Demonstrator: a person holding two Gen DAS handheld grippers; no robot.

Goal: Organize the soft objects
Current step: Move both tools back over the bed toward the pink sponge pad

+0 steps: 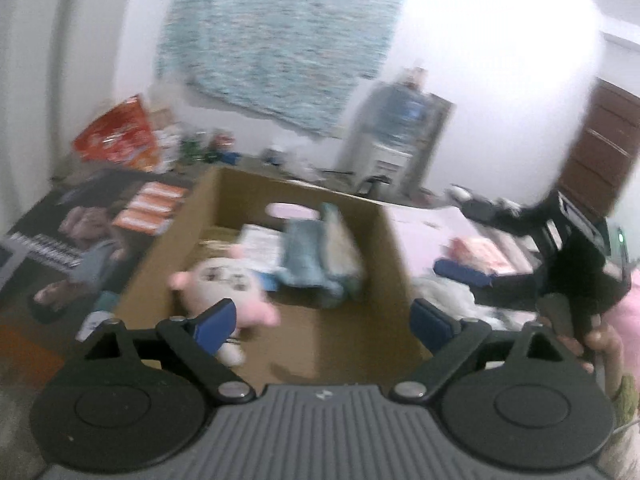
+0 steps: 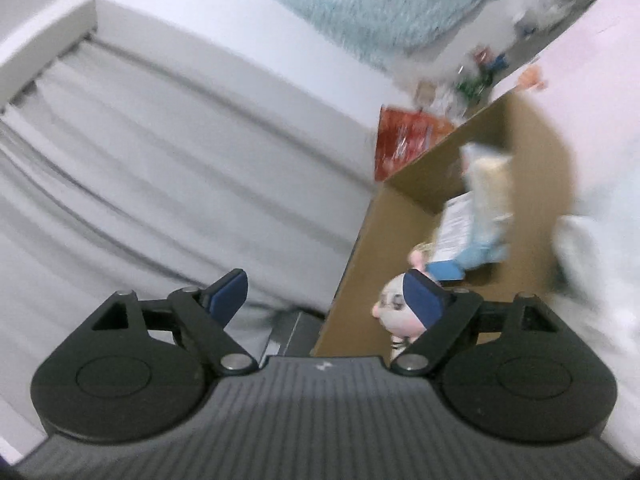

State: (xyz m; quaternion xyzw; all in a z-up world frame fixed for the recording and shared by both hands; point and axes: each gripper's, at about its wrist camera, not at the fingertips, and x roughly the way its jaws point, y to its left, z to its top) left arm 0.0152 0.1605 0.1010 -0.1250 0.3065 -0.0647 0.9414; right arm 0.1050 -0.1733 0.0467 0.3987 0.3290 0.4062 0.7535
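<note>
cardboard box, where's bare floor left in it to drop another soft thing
In the cardboard box, the bare brown floor is at the near right, bordered by the right wall, the folded blue towel and the pink-eared plush. The far left is crowded with white papers behind the plush. Both tongs stand open and empty.

Ahead of the left tool (image 1: 323, 322), the box (image 1: 394, 248) is plain matt brown cardboard. Inside it, just past the tool's left pad, the plush toy (image 1: 218, 280) looks like soft white and pink fleece, and the folded cloth (image 1: 316, 256) beyond is nubby blue-grey fabric. The tool itself is matt black plastic with ribbed grey housing, bright metal pivot pins and smooth blue pads (image 1: 218, 322). Left of the right tool (image 2: 326, 294) hangs a pale, pleated cloth curtain (image 2: 160, 160).
</note>
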